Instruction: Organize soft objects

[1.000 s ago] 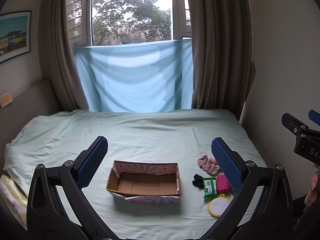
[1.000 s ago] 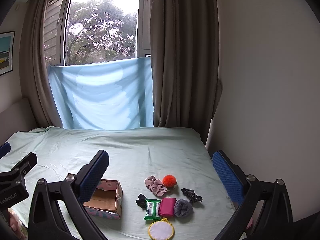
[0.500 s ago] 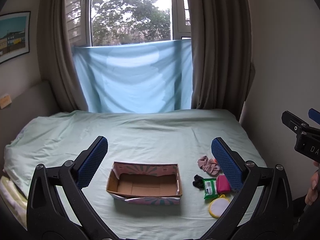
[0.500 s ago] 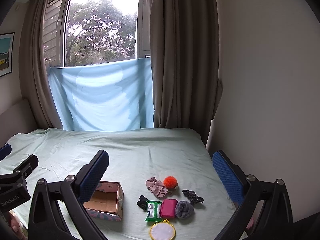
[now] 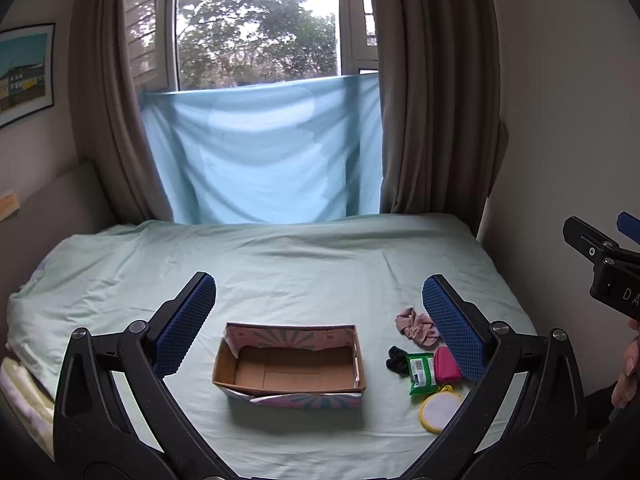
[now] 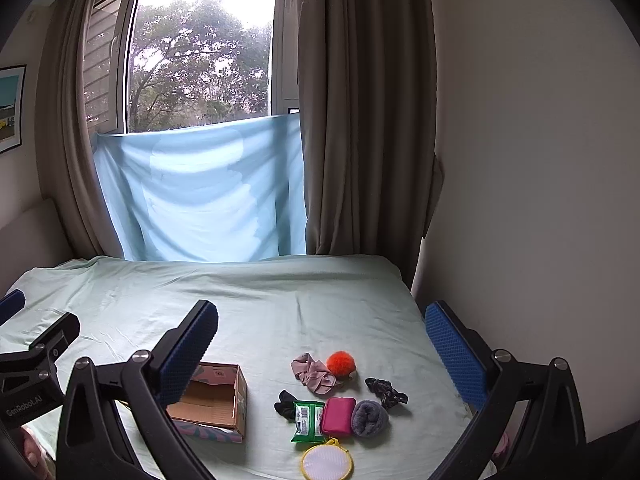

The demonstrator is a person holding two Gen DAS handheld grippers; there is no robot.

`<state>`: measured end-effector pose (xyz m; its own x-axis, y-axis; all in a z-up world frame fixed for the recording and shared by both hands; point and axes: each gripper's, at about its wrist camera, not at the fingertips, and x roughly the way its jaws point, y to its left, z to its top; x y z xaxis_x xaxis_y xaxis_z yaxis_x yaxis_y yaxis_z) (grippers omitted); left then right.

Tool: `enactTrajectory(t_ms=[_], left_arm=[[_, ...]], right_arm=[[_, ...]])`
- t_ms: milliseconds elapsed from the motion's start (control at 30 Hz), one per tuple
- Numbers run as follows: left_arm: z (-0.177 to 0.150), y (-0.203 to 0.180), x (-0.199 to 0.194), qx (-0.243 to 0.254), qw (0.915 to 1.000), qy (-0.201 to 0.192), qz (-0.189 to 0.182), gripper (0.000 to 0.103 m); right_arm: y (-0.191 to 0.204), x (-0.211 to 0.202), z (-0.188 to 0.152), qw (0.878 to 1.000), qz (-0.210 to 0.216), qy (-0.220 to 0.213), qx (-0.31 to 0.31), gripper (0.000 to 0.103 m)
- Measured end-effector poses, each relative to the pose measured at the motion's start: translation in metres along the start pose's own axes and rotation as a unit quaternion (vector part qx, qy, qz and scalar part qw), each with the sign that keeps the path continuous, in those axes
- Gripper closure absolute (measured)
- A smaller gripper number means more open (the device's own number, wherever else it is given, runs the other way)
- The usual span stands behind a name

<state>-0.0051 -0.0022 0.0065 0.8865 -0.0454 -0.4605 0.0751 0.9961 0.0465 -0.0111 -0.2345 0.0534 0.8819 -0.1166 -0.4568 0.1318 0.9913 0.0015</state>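
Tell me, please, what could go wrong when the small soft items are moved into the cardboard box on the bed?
1. The green wipes pack, pink pouch and grey rolled cloth lie touching, so the open right gripper may grab two.
2. The cardboard box sits on a soft bed sheet; a push might shift it.
3. The orange pompom could roll.

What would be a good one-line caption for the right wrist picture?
Open right tongs hover over a bed with small soft items beside an empty cardboard box.
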Motion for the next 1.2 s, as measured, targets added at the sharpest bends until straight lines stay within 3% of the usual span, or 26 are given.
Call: enactTrajectory(t_ms=[433,667,800,933,1200], left_arm=[[-0.001,0.002,0.015,0.01,0.9998,0.013,-0.013,0.0],[-0.017,-0.016,0.049,0.032,0.9957,0.056,-0.066,0.0],[-0.039,-0.041,0.072,0.056,0.989,0.079,-0.112,0.0],[-0.062,-0.081,0.1,0.073,0.9816,0.108,-0.139,0.0],[-0.118,-0.162,0.179,0.067,0.9721,0.169,-0.148,0.0]], right_arm=[[0.004,0.01,-0.007,1.0,-0.007,0.017,0.012,0.0],[-0.015,0.031,-0.029,0.998,-0.029,0.046,0.037,0.0],[-0.037,0.055,-0.052,0.995,-0.06,0.069,0.036,0.0],[-0.065,0.082,-0.076,0.993,-0.062,0.093,0.044,0.0],[-0.124,0.163,-0.129,0.986,-0.057,0.153,0.033,0.0]])
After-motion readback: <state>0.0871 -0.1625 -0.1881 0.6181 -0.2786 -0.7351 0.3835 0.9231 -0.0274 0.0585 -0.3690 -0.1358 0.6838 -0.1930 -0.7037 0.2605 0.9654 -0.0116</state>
